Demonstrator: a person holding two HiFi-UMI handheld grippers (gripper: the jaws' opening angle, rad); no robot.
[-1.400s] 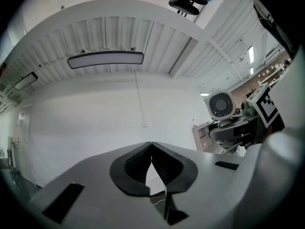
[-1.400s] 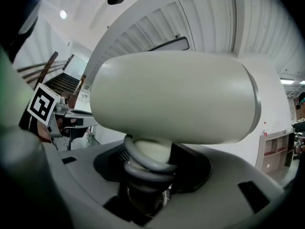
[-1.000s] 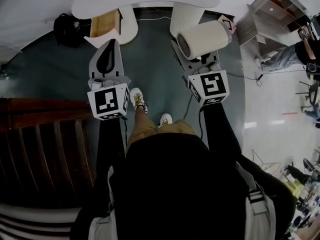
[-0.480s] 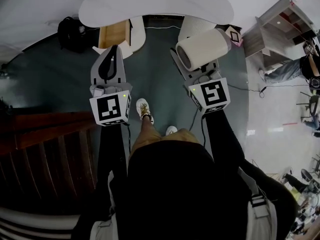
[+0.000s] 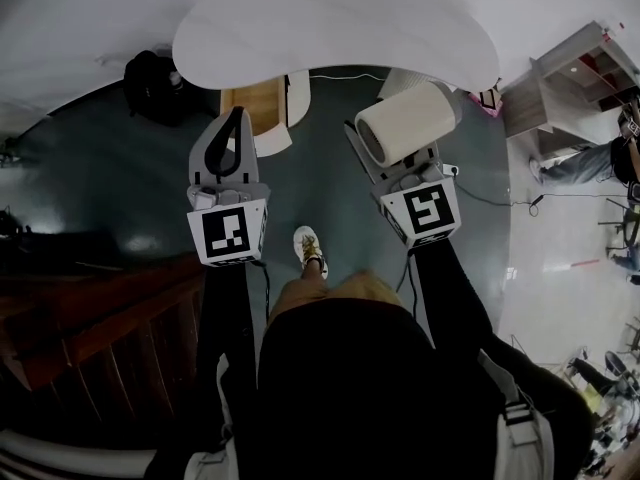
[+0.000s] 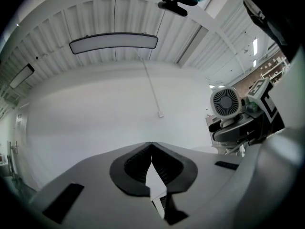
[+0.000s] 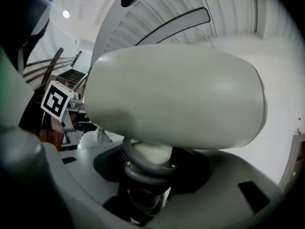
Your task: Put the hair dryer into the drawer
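Observation:
The cream hair dryer (image 5: pixel 408 120) lies sideways with its grille end facing left, and its barrel (image 7: pixel 176 99) fills the right gripper view. My right gripper (image 5: pixel 388 158) is shut on the dryer's handle (image 7: pixel 147 159), just below the barrel. My left gripper (image 5: pixel 238 116) is shut and empty, its tips meeting (image 6: pixel 151 146). It points at the open drawer (image 5: pixel 255 103), whose wooden inside shows under the white table's left side. The dryer's grille (image 6: pixel 225 102) appears at the right of the left gripper view. Both grippers are short of the drawer.
A white curved table top (image 5: pixel 330 18) spans the far side, with a white ribbed pedestal (image 5: pixel 400 76) behind the dryer. A black bag (image 5: pixel 150 78) sits on the floor at left. Dark wooden railings (image 5: pixel 100 318) stand near left, a shelf unit (image 5: pixel 570 78) at right.
Both grippers have moved forward toward the table and the open drawer, the dryer carried along. The table and drawer appear nearer; the person has stepped forward.

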